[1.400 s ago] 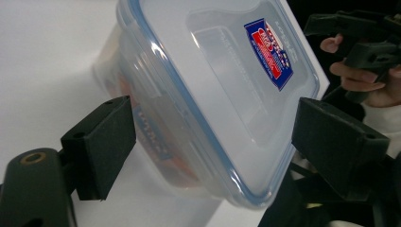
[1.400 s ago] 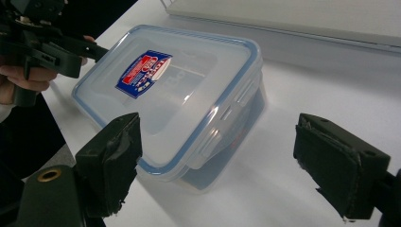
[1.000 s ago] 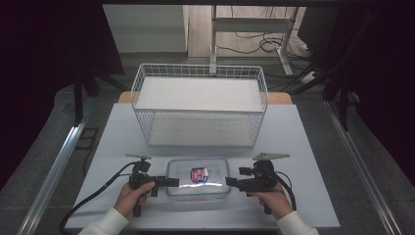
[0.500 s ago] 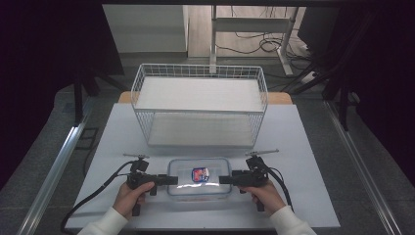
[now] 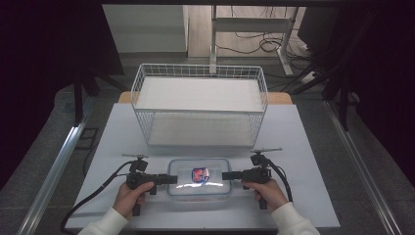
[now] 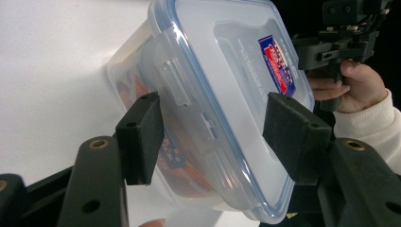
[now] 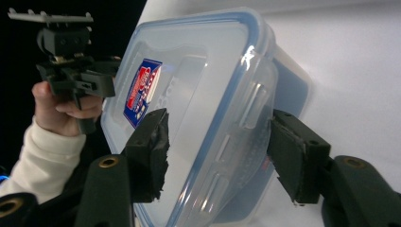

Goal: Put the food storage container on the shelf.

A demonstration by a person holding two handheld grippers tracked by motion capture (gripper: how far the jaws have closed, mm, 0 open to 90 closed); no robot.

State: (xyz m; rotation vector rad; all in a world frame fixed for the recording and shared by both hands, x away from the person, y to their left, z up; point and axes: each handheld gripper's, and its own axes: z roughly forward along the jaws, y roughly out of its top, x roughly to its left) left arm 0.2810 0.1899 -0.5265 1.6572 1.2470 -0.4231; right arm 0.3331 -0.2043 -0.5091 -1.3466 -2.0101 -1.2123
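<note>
High view: container (image 5: pixel 199 177) between both grippers.

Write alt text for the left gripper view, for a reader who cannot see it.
A clear lidded container with a blue seal and a red-and-blue label lies on a white table, its latched end between the open black jaws of the left gripper. Beyond it, a hand in a white sleeve holds the right gripper at the far end.

Wire basket (image 5: pixel 200 105) blocks table (image 5: pixel 313 161) beyond container (image 5: pixel 199 177)
</note>
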